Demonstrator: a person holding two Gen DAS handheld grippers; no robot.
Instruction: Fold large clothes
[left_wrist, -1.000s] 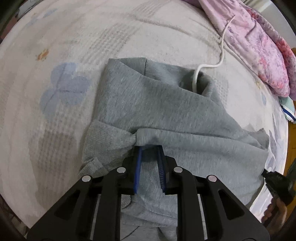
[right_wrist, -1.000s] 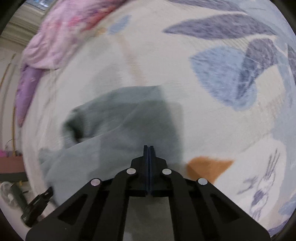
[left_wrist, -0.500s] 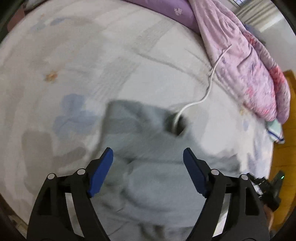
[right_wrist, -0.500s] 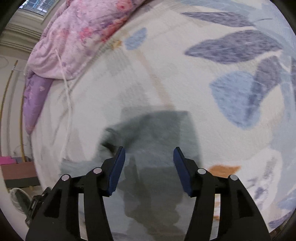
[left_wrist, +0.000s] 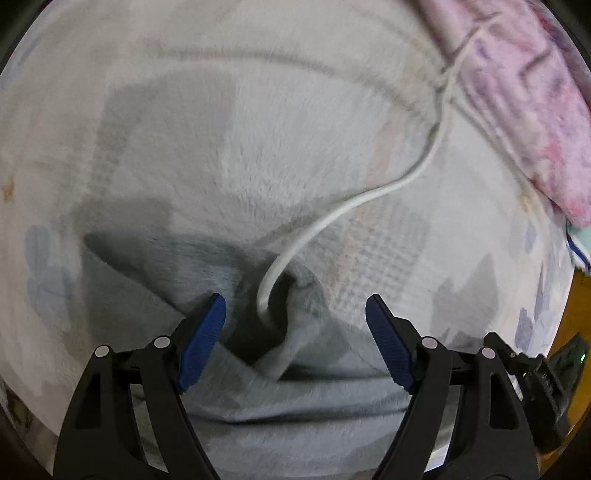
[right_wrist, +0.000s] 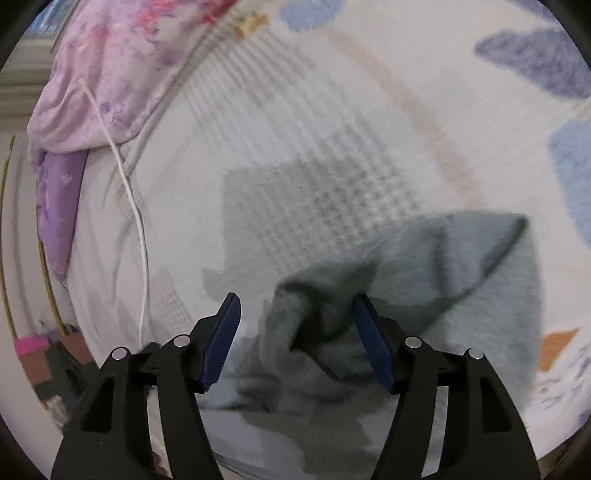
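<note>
A bed with a pale flower-print sheet is filling most of both wrist views (heavy motion blur all over). A pink floral quilt is lying bunched along the upper right of the left view and the upper left of the right view. The grey garment, the task's thing, is lying crumpled on the sheet, taking up the lower centre of the left view and the lower centre to right of the right view; one flap of it is reaching toward the right edge of the right view, and folds are piling up near the bottom centre. A purple pillow is showing at the left edge of the right view, under the quilt. A white cable is running from the quilt in the upper right of the left view down into a dark fold of the garment at centre. The left gripper is released, blue pads wide apart over that fold, nothing pinched. The right gripper is also released, jaws having just been opening, a bunched fold of garment showing between the pads (not pressed by them).
</note>
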